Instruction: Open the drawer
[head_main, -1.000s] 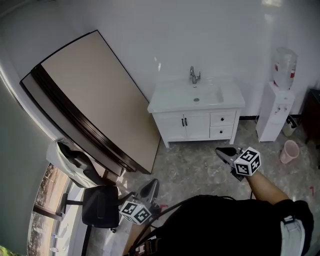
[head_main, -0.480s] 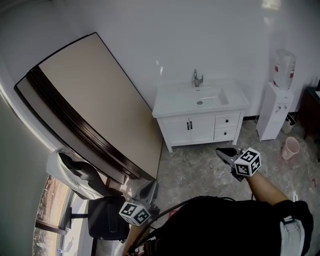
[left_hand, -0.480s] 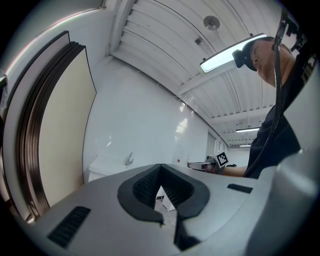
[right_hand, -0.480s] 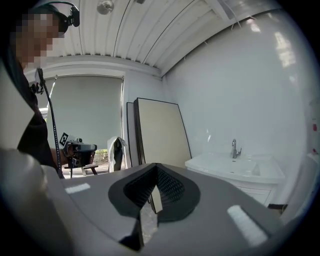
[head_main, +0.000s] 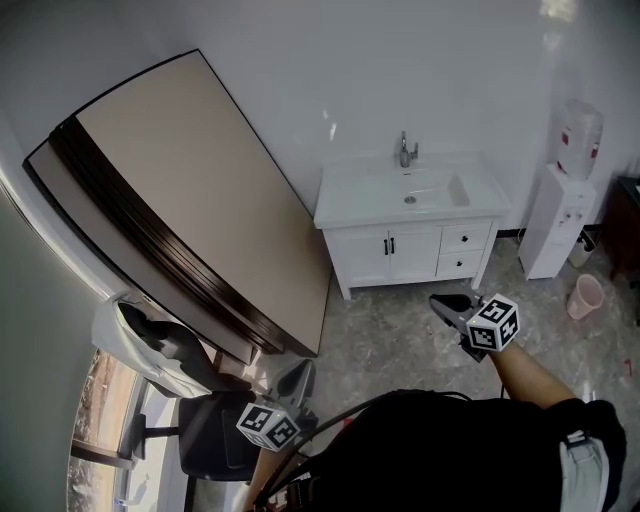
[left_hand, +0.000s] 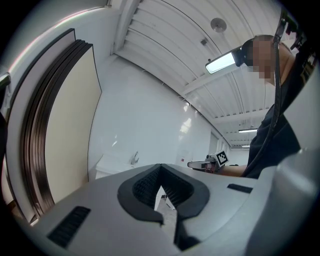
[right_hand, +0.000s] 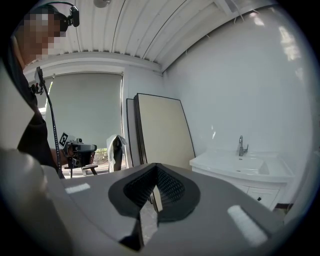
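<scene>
Boards (head_main: 190, 190): tan panels leaning on the wall, far left.
Left gripper (head_main: 299, 374): jaws closed together, holding nothing, low beside the person's body.
Drawers (head_main: 464, 238): two stacked, both shut, at the right end of the white vanity (head_main: 385, 255), well apart from both grippers.
Right gripper (head_main: 444, 303): jaws pressed together, empty, pointing toward the vanity.

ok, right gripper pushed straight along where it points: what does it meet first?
Most likely the beige panel leaning on the wall, low on its right side. The right gripper, shut, aims left of the white vanity. Depth is hard to judge.
</scene>
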